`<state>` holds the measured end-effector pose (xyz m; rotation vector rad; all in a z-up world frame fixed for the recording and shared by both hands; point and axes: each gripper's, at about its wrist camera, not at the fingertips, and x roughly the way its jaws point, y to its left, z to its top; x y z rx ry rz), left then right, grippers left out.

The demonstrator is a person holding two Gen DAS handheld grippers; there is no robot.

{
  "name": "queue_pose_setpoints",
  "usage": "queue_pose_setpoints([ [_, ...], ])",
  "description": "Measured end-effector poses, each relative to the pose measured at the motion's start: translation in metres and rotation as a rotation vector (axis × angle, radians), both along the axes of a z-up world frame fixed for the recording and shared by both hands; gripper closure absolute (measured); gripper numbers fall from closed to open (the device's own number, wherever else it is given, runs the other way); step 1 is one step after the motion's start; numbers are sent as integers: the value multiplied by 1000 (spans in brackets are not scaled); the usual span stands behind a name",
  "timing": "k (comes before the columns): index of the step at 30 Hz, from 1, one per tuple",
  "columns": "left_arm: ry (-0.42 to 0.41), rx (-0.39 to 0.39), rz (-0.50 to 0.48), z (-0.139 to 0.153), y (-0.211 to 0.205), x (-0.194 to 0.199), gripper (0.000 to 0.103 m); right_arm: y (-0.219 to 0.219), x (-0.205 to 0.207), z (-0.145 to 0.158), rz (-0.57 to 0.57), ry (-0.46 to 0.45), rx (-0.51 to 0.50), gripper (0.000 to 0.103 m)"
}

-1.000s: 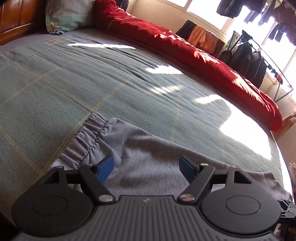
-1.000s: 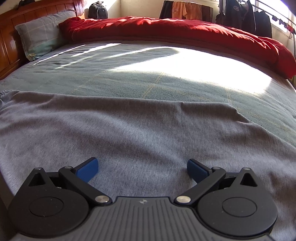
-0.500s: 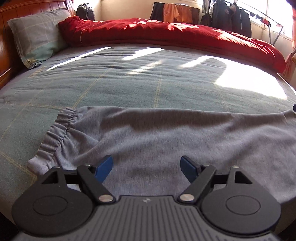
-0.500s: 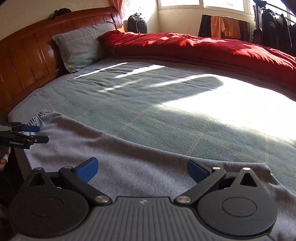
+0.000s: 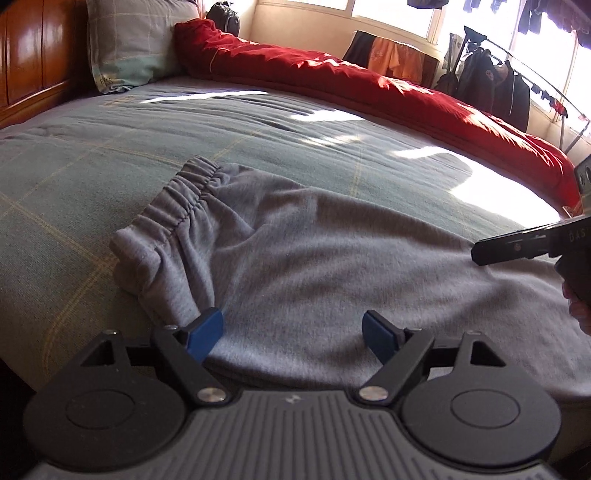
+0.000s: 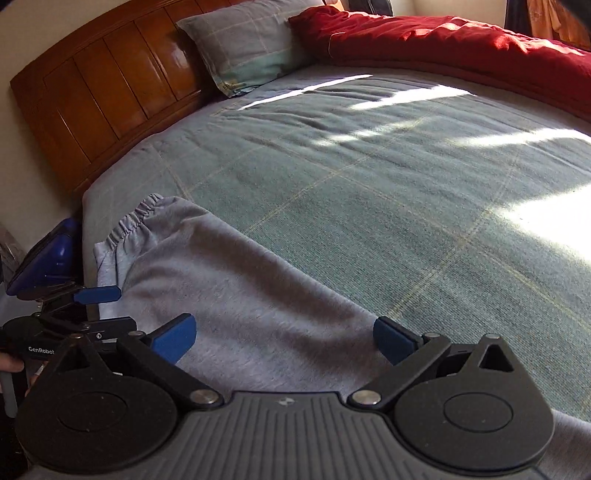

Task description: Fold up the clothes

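Grey soft sweatpants (image 5: 332, 258) lie flat on the green checked bedspread (image 5: 110, 166) for folding; left gripper (image 5: 293, 332) and right gripper (image 6: 284, 336) hover over the pants, jaws spread, empty.

Place: you are in a home bedroom, standing at the side of a made bed.
Bed: a grey-green checked cover (image 6: 369, 192) spreads out ahead of your fingers.
Headboard: glossy brown wood panels (image 6: 110, 85) rise far ahead and to the left of the right gripper's fingers.
Pillow: a checked one (image 6: 247, 44) leans against that headboard.
Duvet: a red one (image 5: 369, 88) lies bunched along the far edge of the bed, well beyond the fingers.
Laundry: dark jackets hang on a rack (image 5: 495, 85) by sunlit windows, far ahead and right of your left fingers.
Bag: a dark backpack (image 5: 223, 14) sits in the far corner.
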<state>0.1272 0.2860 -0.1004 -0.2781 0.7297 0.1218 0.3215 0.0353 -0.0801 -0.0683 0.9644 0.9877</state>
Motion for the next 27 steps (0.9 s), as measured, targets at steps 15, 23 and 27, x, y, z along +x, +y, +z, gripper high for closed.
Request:
queue_pose_setpoints([
  [15,-57,23,-183,11,-59,-4,16,-30,-86,25,-6,-433,-276,0],
  [23,59,167,-187,5,-100,-20,15,-80,-130,2,-107,-387,-343,0],
  [27,47,156,-211,22,-111,-28,15,-112,-142,7,-198,-347,-275,0],
])
